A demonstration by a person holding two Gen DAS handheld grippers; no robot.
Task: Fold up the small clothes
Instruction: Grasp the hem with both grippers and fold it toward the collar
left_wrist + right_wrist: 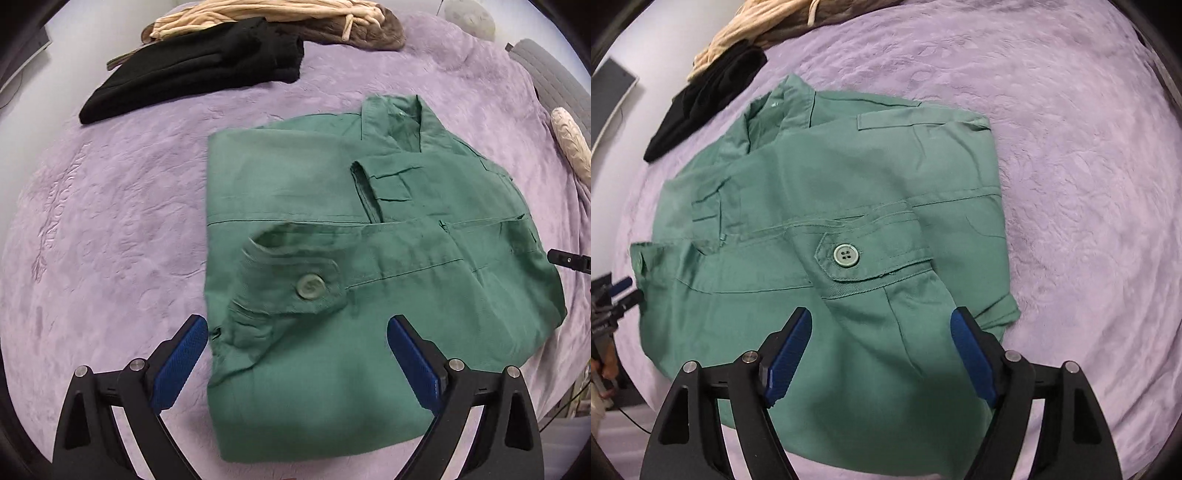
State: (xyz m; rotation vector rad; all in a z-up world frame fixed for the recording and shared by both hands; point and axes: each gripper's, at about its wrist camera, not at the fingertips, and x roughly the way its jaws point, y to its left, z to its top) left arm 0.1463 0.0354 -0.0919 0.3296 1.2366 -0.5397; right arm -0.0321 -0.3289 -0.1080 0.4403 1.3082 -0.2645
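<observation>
A green shirt point(332, 258) lies partly folded on the purple blanket point(110, 221), collar at the far end, both sleeves laid across the body with buttoned cuffs on top. My left gripper point(297, 328) is open and empty, hovering over the shirt's near left edge beside a cuff button point(309, 287). My right gripper point(881, 321) is open and empty over the shirt point(831, 221), just below the other cuff button point(845, 254). The left gripper's tip point(620, 291) shows at the shirt's left edge in the right wrist view; the right gripper's tip point(569, 260) shows at its right edge in the left wrist view.
A folded black garment point(199, 70) and a beige and brown pile point(280, 18) lie at the far side of the blanket. A grey cushion point(550, 77) and a pale roll point(570, 140) sit at the right edge. The black garment point(705, 103) also shows at upper left in the right wrist view.
</observation>
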